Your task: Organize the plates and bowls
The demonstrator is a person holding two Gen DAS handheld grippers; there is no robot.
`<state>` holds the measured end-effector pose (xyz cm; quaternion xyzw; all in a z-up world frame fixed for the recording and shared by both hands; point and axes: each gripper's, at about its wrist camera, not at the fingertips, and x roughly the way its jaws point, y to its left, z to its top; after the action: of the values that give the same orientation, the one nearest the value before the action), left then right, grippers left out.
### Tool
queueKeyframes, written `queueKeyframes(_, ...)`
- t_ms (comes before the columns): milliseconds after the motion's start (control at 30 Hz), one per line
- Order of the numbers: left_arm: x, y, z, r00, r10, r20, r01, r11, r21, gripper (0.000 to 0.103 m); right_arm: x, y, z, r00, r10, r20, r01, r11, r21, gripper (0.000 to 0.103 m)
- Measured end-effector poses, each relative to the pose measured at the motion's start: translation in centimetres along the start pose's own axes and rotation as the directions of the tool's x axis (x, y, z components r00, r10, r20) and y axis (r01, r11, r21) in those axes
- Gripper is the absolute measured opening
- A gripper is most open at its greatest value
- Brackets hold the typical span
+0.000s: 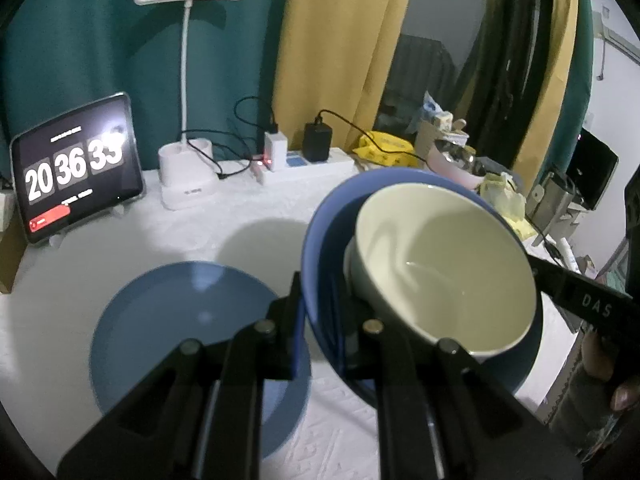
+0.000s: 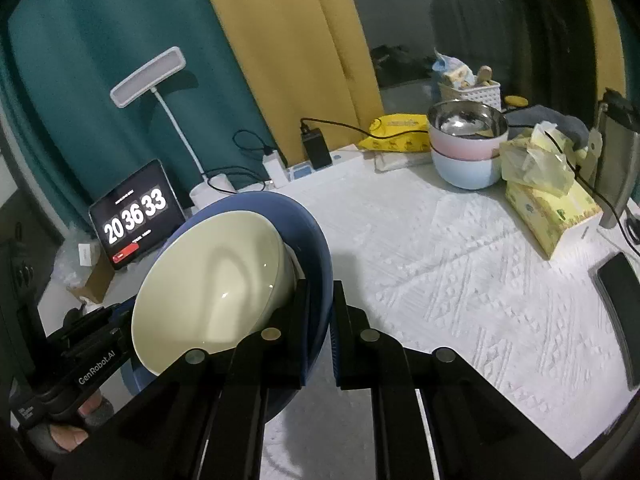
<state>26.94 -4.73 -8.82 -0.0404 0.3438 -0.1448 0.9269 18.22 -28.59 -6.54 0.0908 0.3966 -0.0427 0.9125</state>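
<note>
- My left fingers (image 1: 320, 332): clamped on the near rim of the blue bowl (image 1: 320, 240), held clear of the desk (image 1: 160, 220).
- My right fingers (image 2: 320, 332): pinching the same blue bowl's opposite rim.
- Cream bowl (image 1: 444, 268): nested inside the blue one, tilted.
- Blue plate (image 1: 180, 320): flat on the desk, just beside and below.
- Step, as I judge it: carrying the nested bowls; next, level them and set them on the plate.

A white textured tablecloth (image 2: 460, 264) bears a blue plate (image 1: 180, 332), lamp (image 1: 188, 184), tablet (image 1: 76, 168).
</note>
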Motion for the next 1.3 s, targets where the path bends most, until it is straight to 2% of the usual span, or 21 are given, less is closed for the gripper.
queueKeyframes(700, -2.8, 4.7, -1.2, 0.999, 0.038, 0.026, -0.036, 0.997, -0.066, 0.011, 0.6, 5.3, 0.0, 0.999, 0.035, -0.011, -0.035, 0.997, -0.076, 0.011)
queueKeyframes(1300, -3.6, 10.2, -2.3, 0.995, 0.098, 0.015, -0.096, 0.986, -0.134, 0.011, 4.2, 10.4, -0.3, 0.995, 0.079, -0.062, -0.087, 0.987, -0.137, 0.011)
